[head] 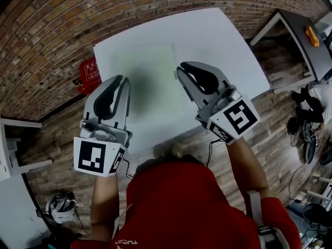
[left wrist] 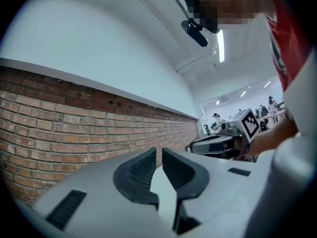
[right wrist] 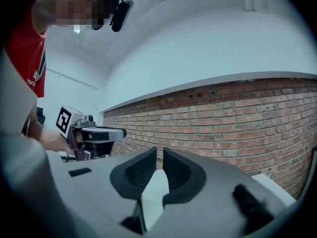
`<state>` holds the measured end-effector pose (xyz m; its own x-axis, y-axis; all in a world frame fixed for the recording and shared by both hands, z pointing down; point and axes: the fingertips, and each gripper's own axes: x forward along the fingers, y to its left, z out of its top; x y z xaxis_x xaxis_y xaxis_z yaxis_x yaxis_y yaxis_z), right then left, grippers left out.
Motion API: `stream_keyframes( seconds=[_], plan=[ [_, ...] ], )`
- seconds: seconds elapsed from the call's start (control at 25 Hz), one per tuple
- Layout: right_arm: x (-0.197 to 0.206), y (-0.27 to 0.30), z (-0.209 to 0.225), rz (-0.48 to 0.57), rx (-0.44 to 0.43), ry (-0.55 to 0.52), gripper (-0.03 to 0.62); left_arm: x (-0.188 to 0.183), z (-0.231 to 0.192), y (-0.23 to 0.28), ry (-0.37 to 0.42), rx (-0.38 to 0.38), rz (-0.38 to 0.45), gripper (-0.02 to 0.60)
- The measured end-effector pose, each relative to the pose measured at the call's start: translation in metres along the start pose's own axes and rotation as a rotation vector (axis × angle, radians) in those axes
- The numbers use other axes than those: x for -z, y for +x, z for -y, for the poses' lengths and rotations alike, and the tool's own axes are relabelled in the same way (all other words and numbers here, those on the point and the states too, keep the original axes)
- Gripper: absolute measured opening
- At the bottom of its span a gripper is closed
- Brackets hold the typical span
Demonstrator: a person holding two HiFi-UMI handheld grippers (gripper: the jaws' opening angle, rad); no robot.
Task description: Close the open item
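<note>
A pale green flat rectangular sheet-like thing lies on the white table; whether it is an open item I cannot tell. My left gripper hovers over its left edge, my right gripper over its right edge. Both are raised and point toward the brick wall. In the left gripper view my left gripper has its jaws almost together, with only a thin slit and nothing between them. The right gripper view shows my right gripper the same way. Each gripper view also catches the other gripper: the right gripper and the left gripper.
A red fire extinguisher stands by the brick wall left of the table. A dark table with an orange thing is at the right. White furniture stands at the left, and shoes and cables lie on the wooden floor.
</note>
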<state>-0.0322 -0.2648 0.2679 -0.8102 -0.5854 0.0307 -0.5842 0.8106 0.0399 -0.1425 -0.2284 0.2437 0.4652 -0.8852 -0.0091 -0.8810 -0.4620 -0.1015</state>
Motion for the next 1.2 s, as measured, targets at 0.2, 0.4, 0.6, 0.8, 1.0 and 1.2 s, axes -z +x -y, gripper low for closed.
stream_keyframes(
  seconds=[0.2,0.4,0.6,0.8,1.0,1.2],
  plan=[
    [-0.019,-0.008,-0.017,0.047,-0.018,-0.051,0.052,-0.012,0.007,-0.002,-0.013,0.027,0.027,0.029],
    [-0.037,-0.016,-0.031,0.111,-0.048,-0.084,0.044,-0.018,0.017,-0.004,-0.020,0.051,0.043,0.020],
    [-0.046,-0.021,-0.040,0.144,-0.062,-0.074,0.040,-0.021,0.028,-0.004,-0.023,0.073,0.054,0.015],
    [-0.049,-0.024,-0.050,0.150,-0.070,-0.083,0.035,-0.022,0.037,-0.007,-0.020,0.085,0.059,0.012],
    [-0.049,-0.025,-0.056,0.152,-0.072,-0.074,0.034,-0.022,0.045,-0.011,-0.013,0.087,0.061,0.012],
    [-0.046,-0.026,-0.061,0.148,-0.078,-0.068,0.032,-0.023,0.051,-0.014,-0.007,0.091,0.063,0.012]
  ],
)
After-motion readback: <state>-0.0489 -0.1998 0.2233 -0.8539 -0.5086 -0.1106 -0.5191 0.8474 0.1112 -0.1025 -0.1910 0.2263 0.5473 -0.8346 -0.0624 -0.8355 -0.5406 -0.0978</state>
